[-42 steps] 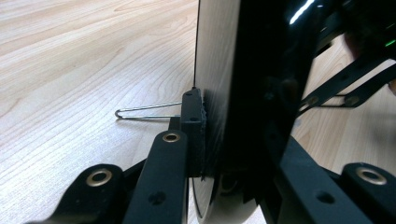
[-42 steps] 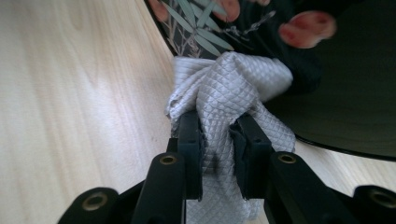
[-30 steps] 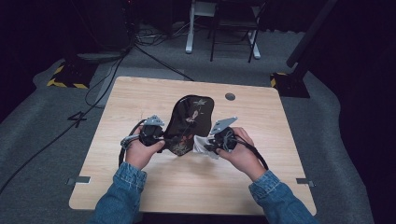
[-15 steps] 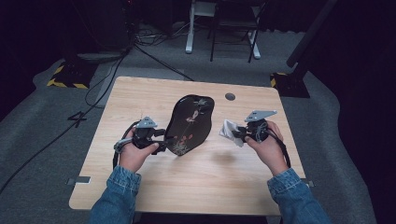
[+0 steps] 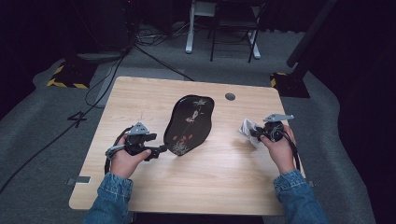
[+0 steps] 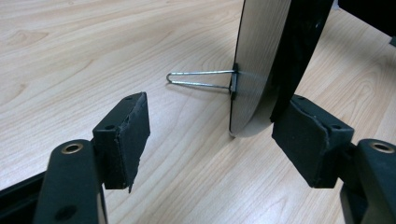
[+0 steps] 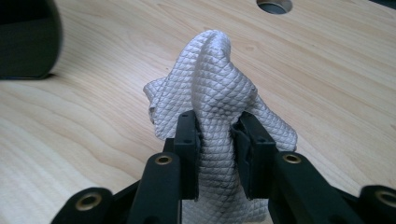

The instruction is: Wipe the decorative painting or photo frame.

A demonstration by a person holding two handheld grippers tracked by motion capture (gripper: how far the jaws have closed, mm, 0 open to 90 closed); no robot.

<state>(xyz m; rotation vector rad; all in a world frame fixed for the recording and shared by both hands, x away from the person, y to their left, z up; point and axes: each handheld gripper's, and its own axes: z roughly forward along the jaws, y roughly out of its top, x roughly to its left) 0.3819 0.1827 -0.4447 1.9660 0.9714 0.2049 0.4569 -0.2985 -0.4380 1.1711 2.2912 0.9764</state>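
White cloth (image 7: 219, 93) in right tongs (image 7: 215, 140); left tongs (image 6: 215, 135) agape.

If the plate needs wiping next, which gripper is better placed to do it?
The right gripper, most likely: it is shut on the white cloth. The left gripper is open at the edge of the upright black plate, so it is better placed to steady it.
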